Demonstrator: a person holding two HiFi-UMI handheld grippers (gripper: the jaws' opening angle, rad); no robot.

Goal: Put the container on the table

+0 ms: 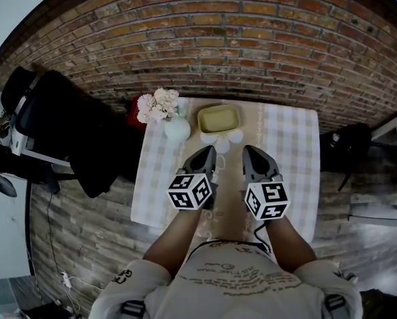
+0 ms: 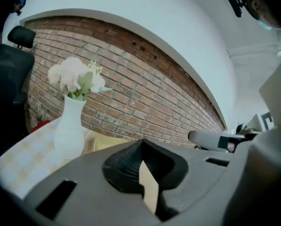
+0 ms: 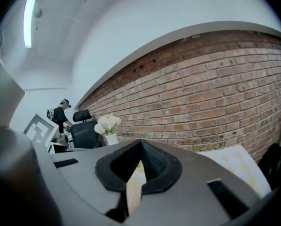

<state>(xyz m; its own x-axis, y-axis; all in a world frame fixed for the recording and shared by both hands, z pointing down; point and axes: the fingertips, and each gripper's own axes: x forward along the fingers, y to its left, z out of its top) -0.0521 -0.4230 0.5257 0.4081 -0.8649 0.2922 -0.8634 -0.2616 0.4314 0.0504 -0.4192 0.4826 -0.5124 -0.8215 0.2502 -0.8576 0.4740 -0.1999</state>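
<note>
The pale yellow container (image 1: 219, 118) stands at the far end of the table (image 1: 291, 151), which is covered with a checked cloth; in the left gripper view the container (image 2: 105, 142) shows just past the jaws. My left gripper (image 1: 208, 150) hovers over the middle of the table, short of the container, its jaws shut with nothing in them (image 2: 141, 142). Beside it my right gripper (image 1: 249, 150) is held the same way, jaws together and holding nothing (image 3: 140, 142). Neither gripper touches the container.
A white vase (image 1: 177, 128) with pale flowers (image 1: 157, 105) stands left of the container. Small white round items (image 1: 223, 140) lie just in front of it. A black office chair (image 1: 65, 125) is left of the table, a brick wall (image 1: 218, 38) behind. A person (image 3: 61, 114) stands far off.
</note>
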